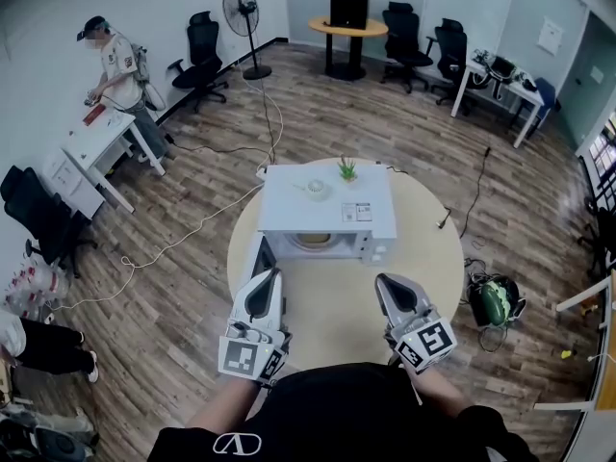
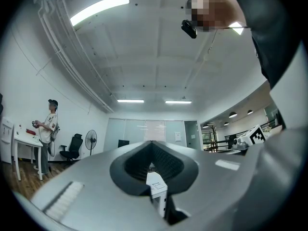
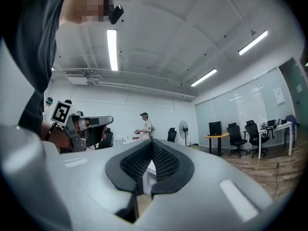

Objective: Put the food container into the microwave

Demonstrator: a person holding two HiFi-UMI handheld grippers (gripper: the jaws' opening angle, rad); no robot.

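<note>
A white microwave [image 1: 327, 200] stands on the round wooden table [image 1: 428, 258] with its door [image 1: 258, 255] swung open to the left. A pale round shape [image 1: 313, 241] lies in the cavity; I cannot tell whether it is the food container or the turntable. My left gripper [image 1: 274, 273] hovers just before the open door, its jaws together and empty. My right gripper [image 1: 382, 279] is held level in front of the microwave's right side, also shut on nothing. In the left gripper view the left gripper [image 2: 153, 143] frames the microwave [image 2: 156, 189]. The right gripper [image 3: 152, 142] shows pads that meet.
A small potted plant [image 1: 346, 169] and a white dish [image 1: 315, 190] sit on the microwave's top. A dark cable [image 1: 445, 221] lies at the table's right rim. A person [image 1: 115, 70] stands at a desk far left. A fan [image 1: 241, 12] and office chairs stand at the back.
</note>
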